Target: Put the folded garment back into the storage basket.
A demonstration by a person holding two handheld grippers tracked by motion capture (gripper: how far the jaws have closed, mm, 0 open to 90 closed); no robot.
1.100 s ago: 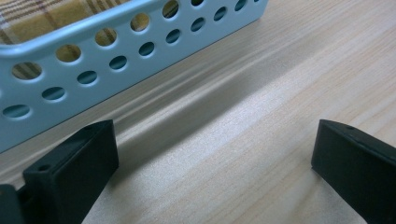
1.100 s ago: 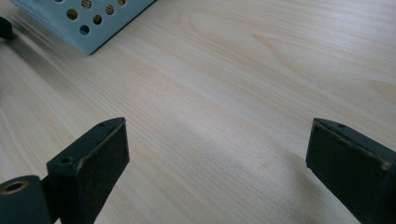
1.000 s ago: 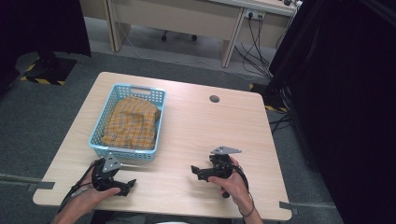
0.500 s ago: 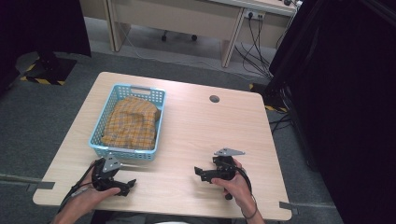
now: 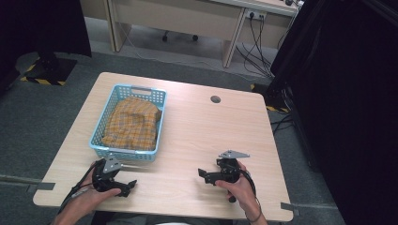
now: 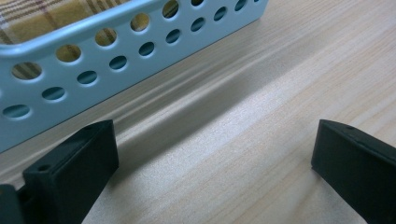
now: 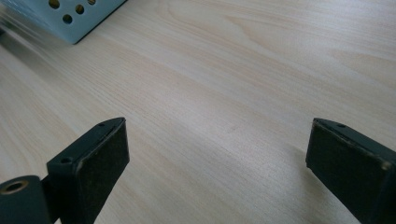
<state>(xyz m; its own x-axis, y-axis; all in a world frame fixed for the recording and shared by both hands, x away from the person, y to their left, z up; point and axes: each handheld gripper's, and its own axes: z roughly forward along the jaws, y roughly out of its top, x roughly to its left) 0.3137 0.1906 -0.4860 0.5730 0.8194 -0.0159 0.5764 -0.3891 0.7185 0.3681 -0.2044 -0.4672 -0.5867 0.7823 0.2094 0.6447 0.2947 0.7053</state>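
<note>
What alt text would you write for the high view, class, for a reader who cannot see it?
A person's hands hold the left gripper and right gripper, both open, at the near edge of a wooden table. A light blue basket holding a folded yellow plaid cloth sits just beyond the left gripper.

- A light blue plastic basket (image 5: 158, 119) sits on the left half of the wooden table, long side running away from the person. Its walls are pierced with rows of round holes, and a handle slot is cut in the far end.
- A yellow-and-brown checked cloth (image 5: 131, 123) lies crumpled inside the basket, filling most of it and bulging to about rim height.
- The basket's near wall stands just beyond the left gripper's jaws.
</note>
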